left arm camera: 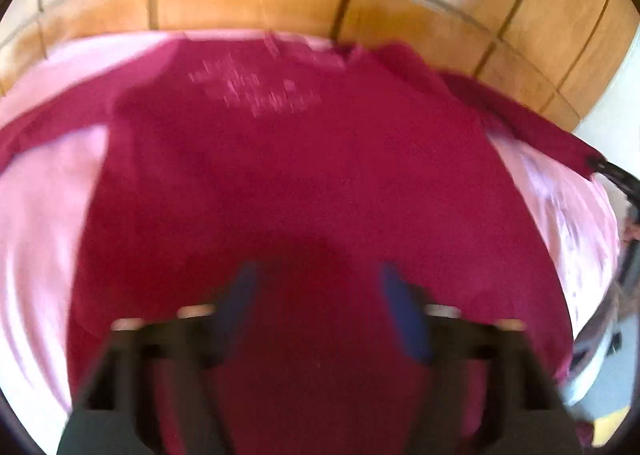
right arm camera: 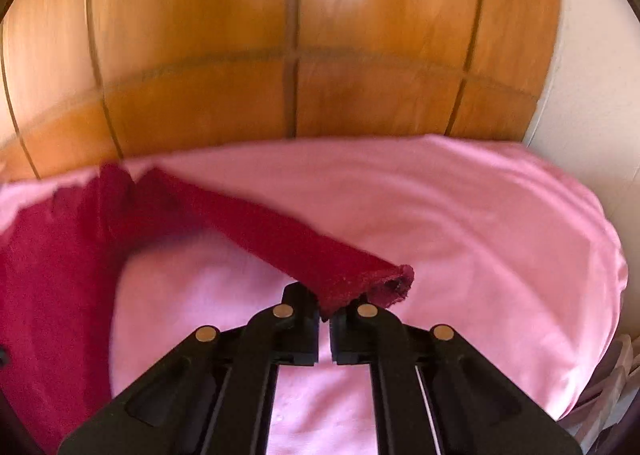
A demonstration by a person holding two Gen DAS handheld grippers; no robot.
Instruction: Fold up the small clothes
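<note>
I see my right gripper (right arm camera: pixel 325 305) clamped on the cuff of the dark red long-sleeved knit top (left arm camera: pixel 304 183), which lies spread on the pink bed sheet (right arm camera: pixel 460 215), while my left gripper (left arm camera: pixel 320 279) hangs wide open and empty above its body.

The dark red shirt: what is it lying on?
The dark red shirt lies spread on a pink sheet, which shows around its edges. What the sheet covers cannot be seen. Wooden panels stand behind.
</note>
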